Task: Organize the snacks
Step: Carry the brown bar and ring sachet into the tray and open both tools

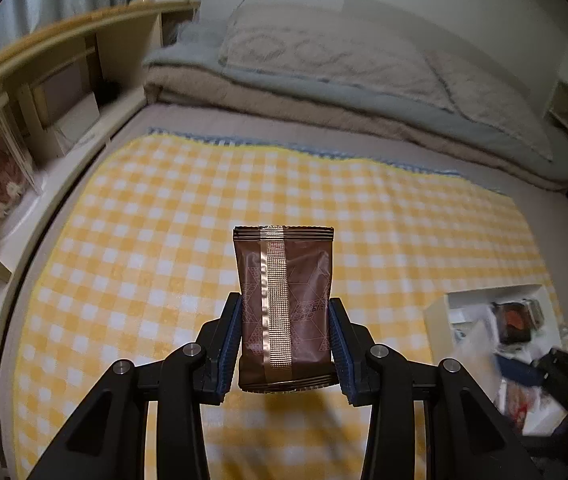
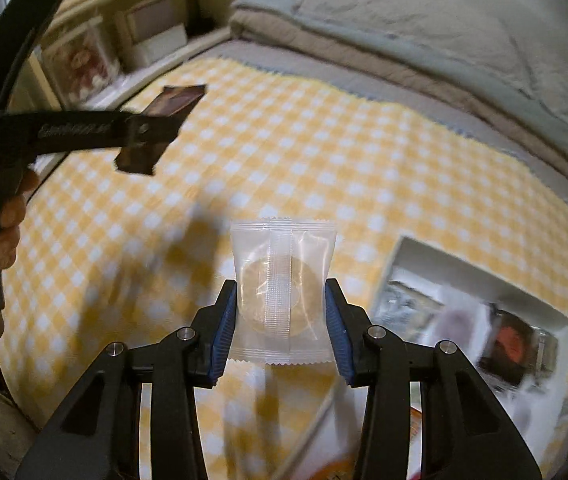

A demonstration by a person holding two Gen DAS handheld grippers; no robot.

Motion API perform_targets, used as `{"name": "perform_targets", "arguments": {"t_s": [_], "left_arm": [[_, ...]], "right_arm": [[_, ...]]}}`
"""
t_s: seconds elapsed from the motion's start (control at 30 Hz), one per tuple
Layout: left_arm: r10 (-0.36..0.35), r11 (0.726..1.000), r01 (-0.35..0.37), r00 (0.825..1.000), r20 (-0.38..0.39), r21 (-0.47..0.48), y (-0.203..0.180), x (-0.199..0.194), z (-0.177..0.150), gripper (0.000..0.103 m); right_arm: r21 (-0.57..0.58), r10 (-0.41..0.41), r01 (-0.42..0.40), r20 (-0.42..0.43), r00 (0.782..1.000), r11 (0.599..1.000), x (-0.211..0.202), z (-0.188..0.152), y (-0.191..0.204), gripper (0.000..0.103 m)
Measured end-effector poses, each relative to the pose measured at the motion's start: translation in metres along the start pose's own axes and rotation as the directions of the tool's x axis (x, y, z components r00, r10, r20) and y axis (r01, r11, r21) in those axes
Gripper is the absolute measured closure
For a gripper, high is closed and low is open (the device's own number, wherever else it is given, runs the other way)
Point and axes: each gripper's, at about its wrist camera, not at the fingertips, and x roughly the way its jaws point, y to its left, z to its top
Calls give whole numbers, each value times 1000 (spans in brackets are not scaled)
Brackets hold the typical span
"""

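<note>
My left gripper [image 1: 284,340] is shut on a brown foil snack packet [image 1: 284,300], held upright above the yellow checked cloth [image 1: 164,240]. The same packet [image 2: 164,120] and left gripper show at the upper left of the right wrist view. My right gripper [image 2: 282,308] is shut on a clear packet with a round biscuit [image 2: 282,292], held above the cloth [image 2: 324,160]. A white box [image 2: 416,256] holding several snacks lies at the lower right; it also shows in the left wrist view [image 1: 436,312], blurred.
The cloth lies on a bed with folded grey and beige blankets [image 1: 324,80] at the far end. A wooden headboard shelf [image 1: 44,80] with boxes runs along the left. A white and orange item [image 2: 324,452] lies under the right gripper.
</note>
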Motion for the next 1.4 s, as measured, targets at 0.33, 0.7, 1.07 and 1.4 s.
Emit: {"name": "perform_targets", "arguments": {"t_s": [0.33,0.7,1.07,1.4], "left_arm": [[-42,998,38,995,95,50,-27,-99,-34,63],[-99,991,81,981,166,110,-62,-183,-68,63],[-232,967,205,955,184,153,-106,-222,-125,63],[-330,930,317,943,44,185,-149,-198,-155,63]], "right_arm": [[81,-58,49,119,991,996,-81,-7,-22,60],[174,-126,86,231,965,981,-156,-32,-57,60],[314,-186,92,284,940,945,-209,-88,-112,60],[410,-227,132,192,955,903,-200,-136,-158,60]]}}
